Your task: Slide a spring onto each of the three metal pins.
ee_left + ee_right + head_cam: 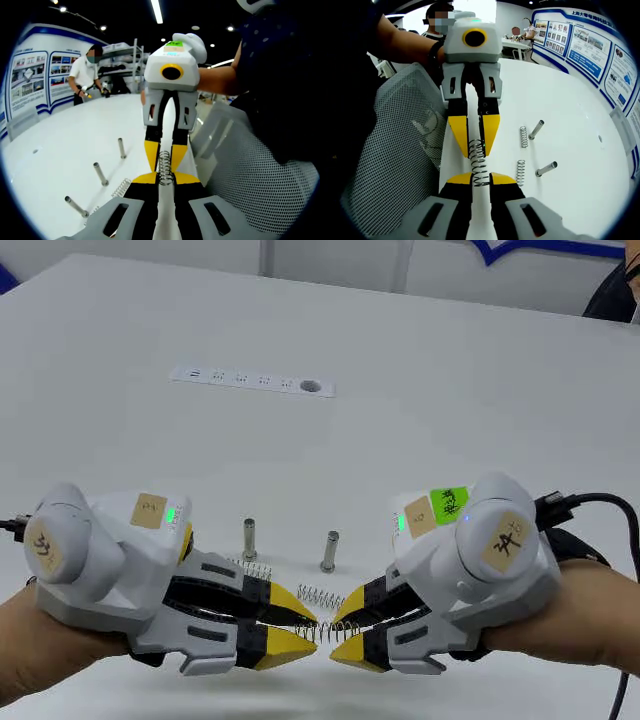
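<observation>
A small steel spring (323,630) spans the gap between my two grippers, just above the white table. My left gripper (311,630) and right gripper (336,636) face each other tip to tip, each shut on one end of the spring. In the left gripper view the spring (164,167) runs from my left gripper (165,179) up to the right gripper (165,159). In the right gripper view the spring (477,165) runs from my right gripper (480,180) to the left gripper (476,148). Three metal pins (100,173) stand upright and bare. Two loose springs (520,172) lie beside them.
A white power strip (250,380) lies far across the table. A grey mesh chair (250,170) stands at the table's near edge. A black cable (600,502) leads off the right gripper. Someone stands at a bench in the background (86,70).
</observation>
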Demonstrator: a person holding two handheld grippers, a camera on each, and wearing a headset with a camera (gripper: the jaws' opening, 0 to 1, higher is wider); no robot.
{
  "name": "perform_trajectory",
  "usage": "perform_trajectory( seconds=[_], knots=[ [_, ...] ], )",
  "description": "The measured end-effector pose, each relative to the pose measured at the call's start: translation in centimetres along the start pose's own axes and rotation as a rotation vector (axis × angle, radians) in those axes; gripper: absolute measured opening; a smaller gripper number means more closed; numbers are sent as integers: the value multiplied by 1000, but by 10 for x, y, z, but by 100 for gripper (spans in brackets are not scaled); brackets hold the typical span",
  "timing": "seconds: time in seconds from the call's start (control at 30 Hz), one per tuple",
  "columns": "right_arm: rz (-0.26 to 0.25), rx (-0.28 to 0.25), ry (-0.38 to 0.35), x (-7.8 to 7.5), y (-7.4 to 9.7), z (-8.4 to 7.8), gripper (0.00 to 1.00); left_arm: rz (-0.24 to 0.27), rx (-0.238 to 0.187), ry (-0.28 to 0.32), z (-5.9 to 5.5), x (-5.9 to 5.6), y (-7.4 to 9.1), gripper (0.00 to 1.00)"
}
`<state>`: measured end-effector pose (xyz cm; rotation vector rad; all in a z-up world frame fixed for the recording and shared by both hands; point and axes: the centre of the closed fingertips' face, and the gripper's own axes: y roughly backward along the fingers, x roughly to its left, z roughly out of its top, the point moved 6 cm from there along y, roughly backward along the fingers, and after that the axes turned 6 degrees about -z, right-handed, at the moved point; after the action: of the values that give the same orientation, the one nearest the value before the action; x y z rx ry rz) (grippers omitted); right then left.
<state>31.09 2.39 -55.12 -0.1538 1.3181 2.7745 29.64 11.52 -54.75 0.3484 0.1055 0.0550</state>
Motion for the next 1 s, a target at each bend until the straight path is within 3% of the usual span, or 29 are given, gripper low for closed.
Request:
perform_trajectory(
  seconds=[0.3,0.77,1.0],
  knots=[
    [-8,-14,-1,-1,5,3,12,3,-4,17,-3,1,0,10],
    [-5,-110,-30,0,19,32,12,11,-6,20,-5,3,0,10],
    [-4,-98,-19,1,17,37,12,13,-5,16,-4,3,-1,11]
  ],
)
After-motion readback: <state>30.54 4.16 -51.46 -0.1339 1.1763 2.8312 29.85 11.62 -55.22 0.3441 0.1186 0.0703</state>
